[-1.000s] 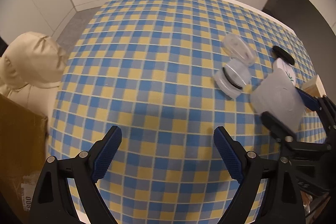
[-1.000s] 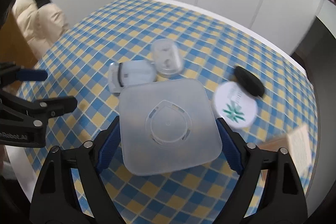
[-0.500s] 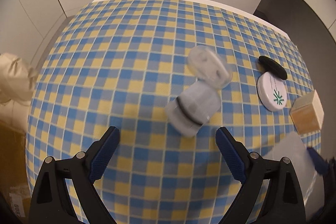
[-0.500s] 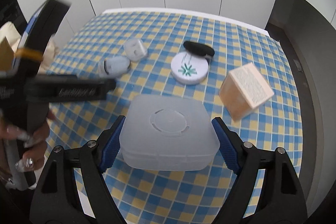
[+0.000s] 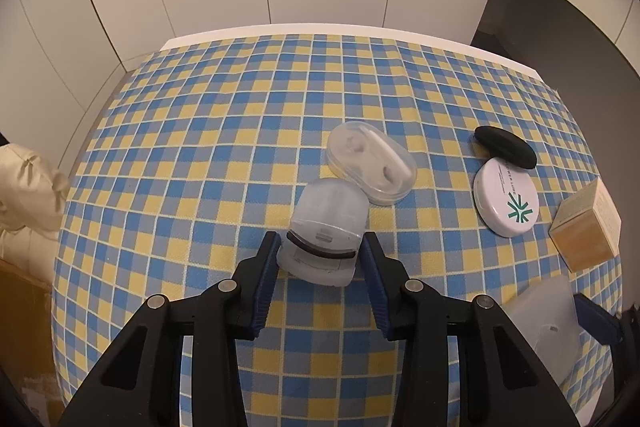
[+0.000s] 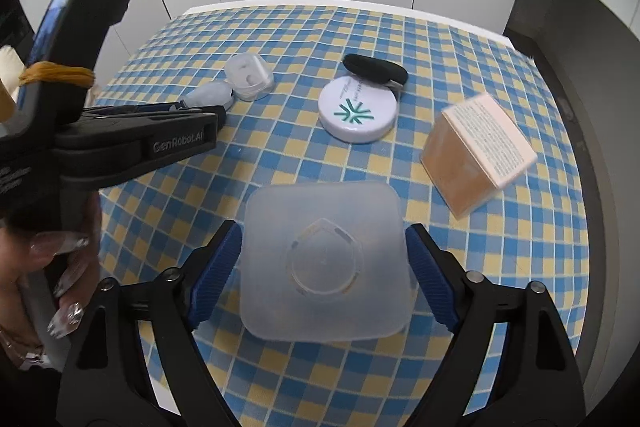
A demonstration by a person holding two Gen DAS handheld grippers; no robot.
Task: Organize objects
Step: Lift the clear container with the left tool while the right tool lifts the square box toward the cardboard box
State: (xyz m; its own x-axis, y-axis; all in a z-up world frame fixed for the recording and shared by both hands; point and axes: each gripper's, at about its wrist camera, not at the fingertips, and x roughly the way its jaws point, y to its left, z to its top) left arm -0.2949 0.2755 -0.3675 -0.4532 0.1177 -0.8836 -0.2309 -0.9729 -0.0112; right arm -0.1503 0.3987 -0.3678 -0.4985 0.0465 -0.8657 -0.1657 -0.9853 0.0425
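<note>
Left gripper point(image 5: 320, 259): jaws just closed, clamping frosted case with black band point(image 5: 326, 233) on checkered bench point(image 5: 200, 147), touching clear oval case point(image 5: 370, 163). Right gripper point(image 6: 324, 263): jaws gripping translucent square container point(image 6: 324, 255) above bench near edge.

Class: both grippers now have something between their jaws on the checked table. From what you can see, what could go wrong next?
1. The left gripper, whose jaws have just been closing, pinches only the near end of the frosted case; lifted, it might tip or slip.
2. That case touches the clear oval case, which could be dragged along.
3. The square container in the right gripper looks smooth.
</note>
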